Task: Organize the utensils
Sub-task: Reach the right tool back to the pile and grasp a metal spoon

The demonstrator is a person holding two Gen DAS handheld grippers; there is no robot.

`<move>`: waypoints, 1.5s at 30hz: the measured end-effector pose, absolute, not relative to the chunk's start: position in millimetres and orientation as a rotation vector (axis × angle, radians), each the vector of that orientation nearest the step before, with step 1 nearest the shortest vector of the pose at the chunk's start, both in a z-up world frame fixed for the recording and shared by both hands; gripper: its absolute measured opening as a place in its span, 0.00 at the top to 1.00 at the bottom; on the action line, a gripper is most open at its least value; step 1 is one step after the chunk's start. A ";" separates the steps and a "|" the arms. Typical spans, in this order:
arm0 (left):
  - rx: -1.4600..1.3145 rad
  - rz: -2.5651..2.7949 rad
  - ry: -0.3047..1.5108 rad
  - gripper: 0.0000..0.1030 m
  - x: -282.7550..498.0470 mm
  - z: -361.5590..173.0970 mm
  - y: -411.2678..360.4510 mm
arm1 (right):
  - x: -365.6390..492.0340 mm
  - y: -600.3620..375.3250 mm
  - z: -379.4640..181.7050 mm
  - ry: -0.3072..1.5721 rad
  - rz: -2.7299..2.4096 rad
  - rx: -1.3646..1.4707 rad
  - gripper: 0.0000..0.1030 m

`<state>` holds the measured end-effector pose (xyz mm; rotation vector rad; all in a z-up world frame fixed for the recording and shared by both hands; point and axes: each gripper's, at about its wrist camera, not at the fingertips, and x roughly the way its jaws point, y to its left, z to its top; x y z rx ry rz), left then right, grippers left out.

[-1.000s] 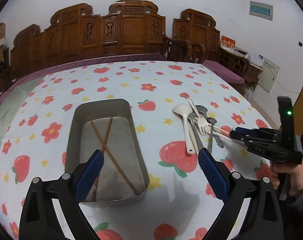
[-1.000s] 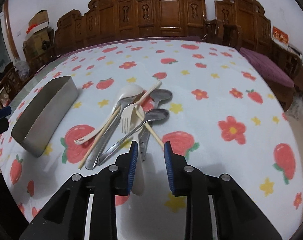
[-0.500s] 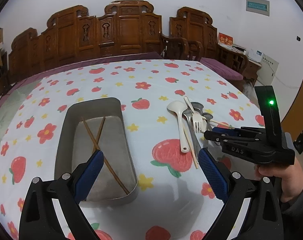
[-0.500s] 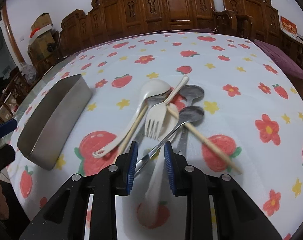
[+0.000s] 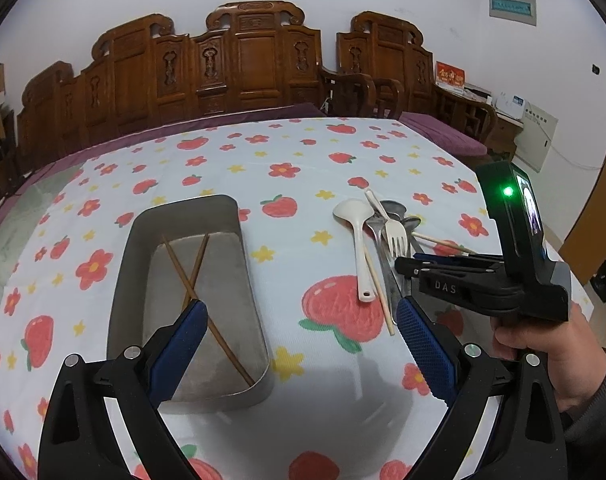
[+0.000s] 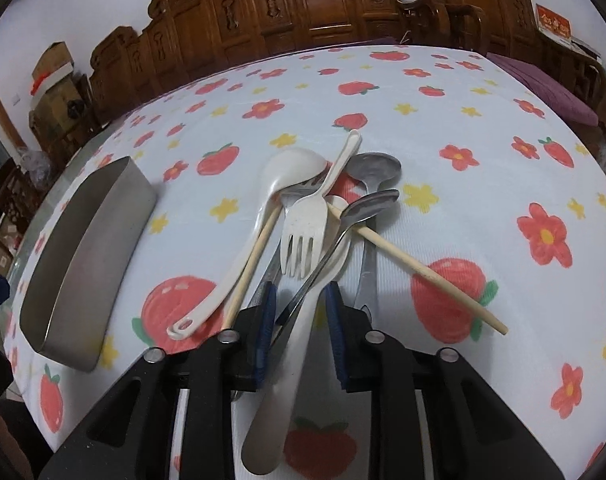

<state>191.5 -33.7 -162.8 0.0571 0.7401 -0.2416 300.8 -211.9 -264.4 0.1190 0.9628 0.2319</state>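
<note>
A pile of utensils lies on the strawberry tablecloth: a white ladle, a white fork, metal spoons, a pale chopstick and a white spoon. My right gripper is partly open, its fingers either side of the white spoon's handle and a metal spoon's handle. It also shows in the left wrist view. A metal tray holds two brown chopsticks. My left gripper is open and empty, above the tray's near end.
Carved wooden chairs line the far side of the table. The tray stands left of the pile in the right wrist view. Cardboard boxes are stacked at far left.
My right gripper has moved forward into the pile, so the white spoon's handle now lies between its fingers. My left gripper has drifted slightly; the tray sits further left in its view.
</note>
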 end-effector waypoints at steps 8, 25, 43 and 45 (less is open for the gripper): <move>0.080 -0.224 0.746 0.11 191.1 -166.3 -42.5 | 292.3 -228.7 -263.0 0.978 0.252 0.154 0.90; 0.122 -0.234 0.750 0.11 190.5 -171.8 -59.2 | 287.4 -233.3 -241.5 0.873 0.323 0.033 0.86; 0.114 -0.261 0.747 0.11 190.7 -169.3 -57.9 | 313.8 -217.5 -257.2 0.938 0.276 -0.060 0.90; 0.116 -0.259 0.747 0.11 190.7 -169.4 -57.9 | 315.0 -219.1 -257.8 0.947 0.268 -0.052 0.92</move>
